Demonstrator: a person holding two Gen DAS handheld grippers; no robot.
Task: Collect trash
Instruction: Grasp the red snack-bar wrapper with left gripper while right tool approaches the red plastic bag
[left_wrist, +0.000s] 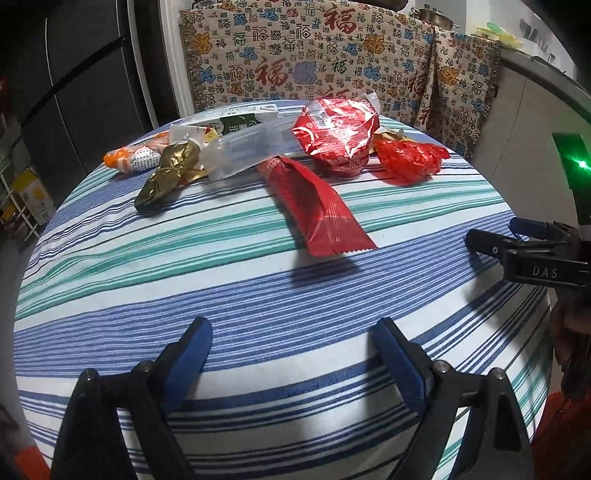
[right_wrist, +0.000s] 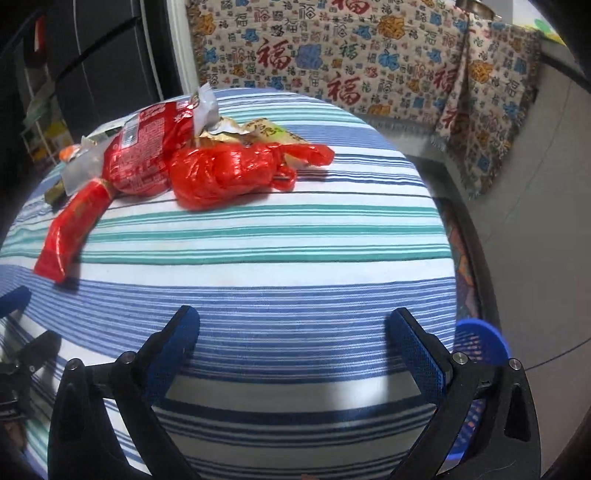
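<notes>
On the striped cloth (left_wrist: 258, 280), the trash lies in a far row: an orange wrapper (left_wrist: 127, 159), gold wrapper (left_wrist: 166, 176), clear bag (left_wrist: 243, 151), long red packet (left_wrist: 314, 210), big red bag (left_wrist: 336, 136) and crumpled red plastic (left_wrist: 410, 158). The left gripper (left_wrist: 291, 328) hovers nearer, fingers apart, empty. The right gripper (right_wrist: 291, 321) is likewise spread and empty, a blue basket (right_wrist: 480, 343) beside it.
</notes>
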